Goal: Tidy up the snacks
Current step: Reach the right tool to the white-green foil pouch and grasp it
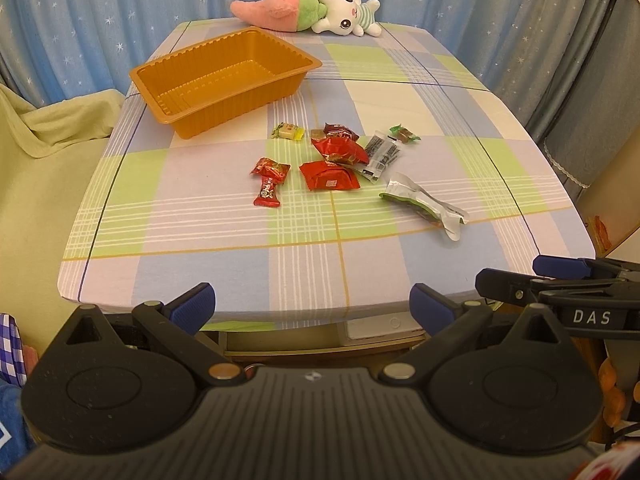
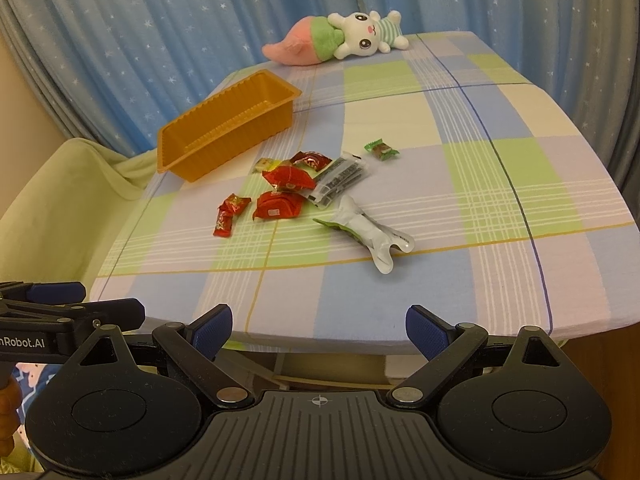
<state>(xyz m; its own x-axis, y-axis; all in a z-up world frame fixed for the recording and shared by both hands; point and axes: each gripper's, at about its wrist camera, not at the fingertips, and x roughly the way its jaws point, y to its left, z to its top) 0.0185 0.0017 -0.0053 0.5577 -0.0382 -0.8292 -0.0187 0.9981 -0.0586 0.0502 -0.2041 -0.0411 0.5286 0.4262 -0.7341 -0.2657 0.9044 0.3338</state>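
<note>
Snacks [image 1: 332,160] are lying scattered mid-table on the checked cloth [image 1: 280,248], with a white-and-green packet [image 1: 424,204] sitting nearest on the right. Far left of them, an orange tray [image 1: 224,80] is sitting with nothing in it. A plush toy [image 1: 308,10] is resting at the far edge. Both the left gripper [image 1: 312,300] and the right gripper [image 2: 319,326] are hovering at the near edge, fingers spread wide, gripping nothing.

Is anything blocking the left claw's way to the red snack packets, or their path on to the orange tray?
Nothing visible. The left claw hangs open off the table's near edge, with bare cloth up to the red snack packets. Bare cloth also lies between them and the empty orange tray.
</note>
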